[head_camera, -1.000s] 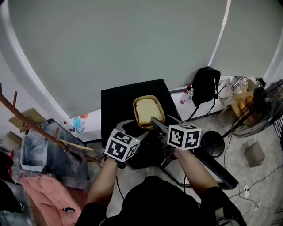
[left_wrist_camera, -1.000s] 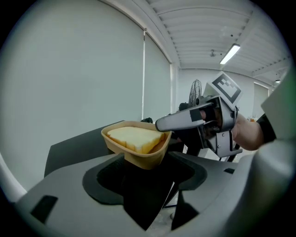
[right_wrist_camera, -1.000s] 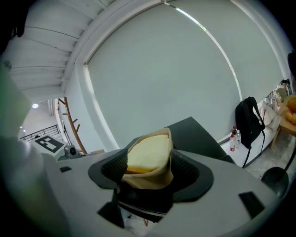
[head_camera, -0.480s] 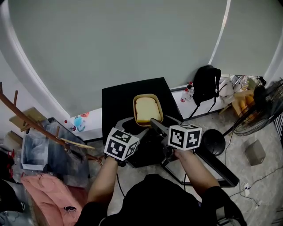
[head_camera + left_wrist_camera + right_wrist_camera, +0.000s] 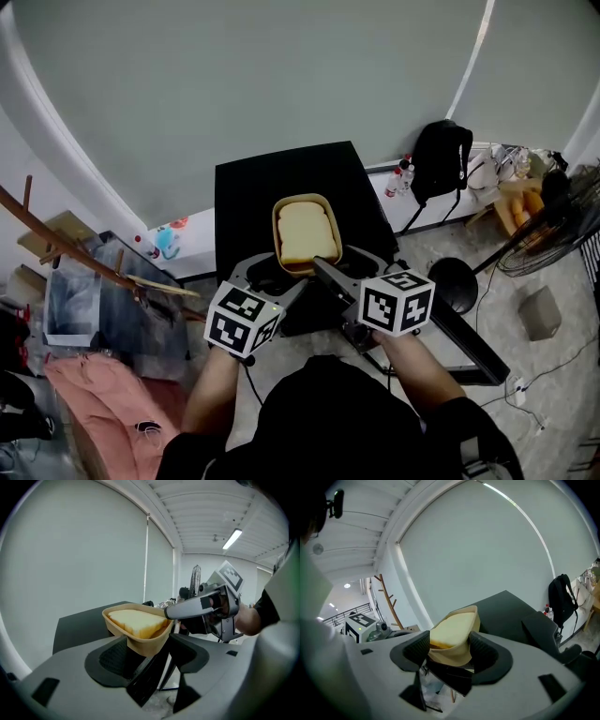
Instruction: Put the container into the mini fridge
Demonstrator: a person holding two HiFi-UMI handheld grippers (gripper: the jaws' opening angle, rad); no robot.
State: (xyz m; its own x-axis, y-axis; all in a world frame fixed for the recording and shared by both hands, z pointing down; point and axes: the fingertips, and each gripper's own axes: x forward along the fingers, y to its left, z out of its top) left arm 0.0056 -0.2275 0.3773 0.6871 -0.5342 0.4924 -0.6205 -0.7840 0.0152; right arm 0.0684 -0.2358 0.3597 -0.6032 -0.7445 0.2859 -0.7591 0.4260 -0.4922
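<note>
Closest to the body, both hands hold their tools out in front of the chest. The left tool (image 5: 147, 654) has the near corner of the container (image 5: 305, 234) between its pads, and they look closed on it. The right tool (image 5: 449, 651) is clamped across the container's walls, one pad on each side, its jaws fairly wide because the tub is wide. The container, a tan tub with a pale yellow block in it, hangs in the air between the two tools. It is over the near edge of the black mini fridge (image 5: 281, 183), not inside it.

This looks like the carry stage, and no open door shows from above. The hands should move as one and keep the tub level so that neither grip twists it. One tool will probably have to let go for the door, so the other needs a firm hold first.

The fridge's top edge is just below the tub's base. A round black stand (image 5: 455, 281) sits on the floor to the right, and a wooden coat rack (image 5: 56, 246) leans in on the left. Farther back a backpack (image 5: 441, 159) rests by the wall. The freest room is straight ahead, above the fridge top.
</note>
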